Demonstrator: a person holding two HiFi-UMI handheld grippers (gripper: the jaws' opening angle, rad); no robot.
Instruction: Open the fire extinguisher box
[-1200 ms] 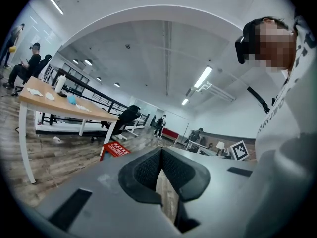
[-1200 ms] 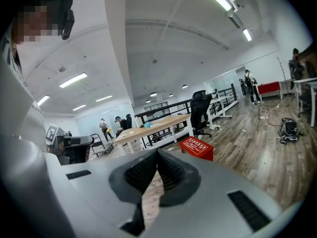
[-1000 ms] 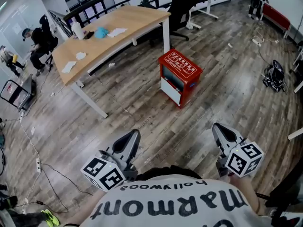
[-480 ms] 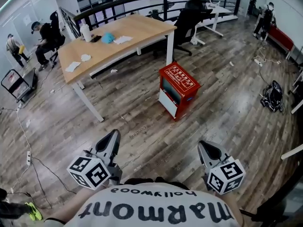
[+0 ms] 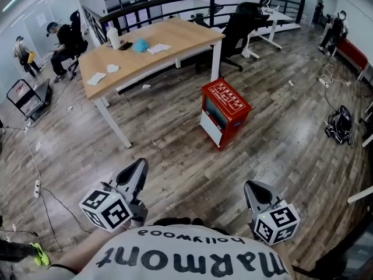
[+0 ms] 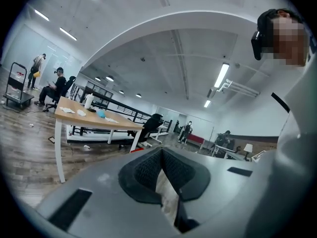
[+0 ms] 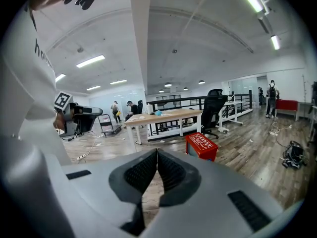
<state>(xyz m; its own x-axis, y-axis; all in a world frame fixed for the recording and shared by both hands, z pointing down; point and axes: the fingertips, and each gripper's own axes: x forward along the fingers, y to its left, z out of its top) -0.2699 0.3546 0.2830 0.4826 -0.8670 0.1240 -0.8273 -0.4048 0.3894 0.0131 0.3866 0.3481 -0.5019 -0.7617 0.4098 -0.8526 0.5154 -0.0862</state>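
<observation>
- The grey left gripper, with its marker cube, is held low near the person's body. Its jaws are pressed together on nothing.
- The red metal fire extinguisher box, which has a windowed front, stands on the wood-plank floor. It is ahead of both grippers and well apart from them, near the desk's right end, and its door looks closed.
- The grey right gripper also has its jaws pressed together and is empty.
- I judge the step in hand to be the approach, as the box is untouched.
- The next move calls for closing the gap, getting low at the box's front, and spreading one gripper's jaws to take the door's edge or handle. That handle is too small to make out here.
- Counted left to right: two grippers, one light wooden desk with white legs, one red box, and one black office chair beyond the desk.
</observation>
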